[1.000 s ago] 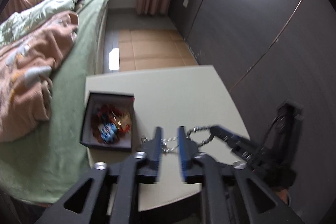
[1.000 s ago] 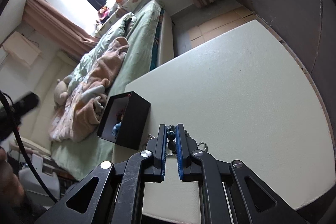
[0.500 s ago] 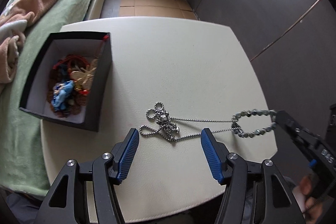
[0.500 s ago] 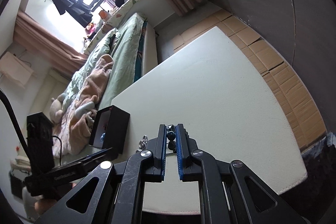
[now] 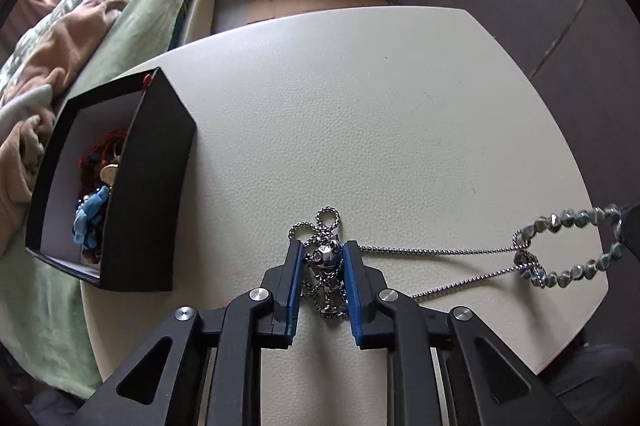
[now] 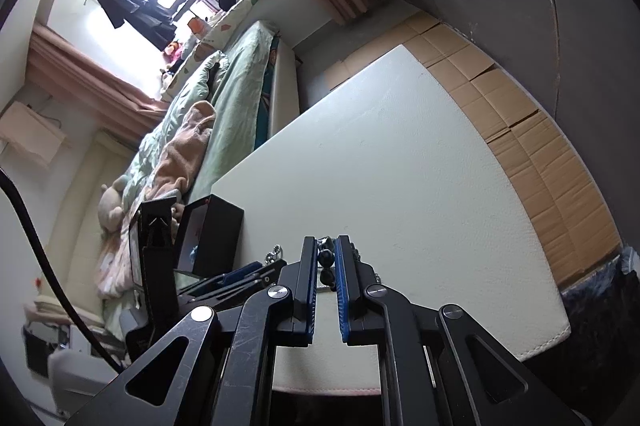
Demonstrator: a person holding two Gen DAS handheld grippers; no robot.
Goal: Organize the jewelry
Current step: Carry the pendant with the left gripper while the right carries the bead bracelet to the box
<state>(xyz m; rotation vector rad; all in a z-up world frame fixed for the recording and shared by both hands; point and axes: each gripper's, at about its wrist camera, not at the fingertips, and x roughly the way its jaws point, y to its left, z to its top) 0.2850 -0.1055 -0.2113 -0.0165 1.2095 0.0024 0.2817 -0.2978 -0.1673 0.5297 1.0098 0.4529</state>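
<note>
While one silver chain [image 5: 404, 250] lies between them, the left gripper [image 5: 321, 258] pinches its pendant [image 5: 326, 255]; the right gripper [image 6: 325, 260] clamps one beaded bracelet [image 5: 568, 246]. One black box [image 5: 140, 194] sits left of the left jaws.

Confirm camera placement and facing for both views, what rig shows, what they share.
Left wrist: on left gripper, angled down at cream table; jaws clamp silver chain necklace, black open box left.
Right wrist: on right gripper, low, facing bed and window; jaws grip grey bead bracelet.
Shared: table, box, necklace.
</note>
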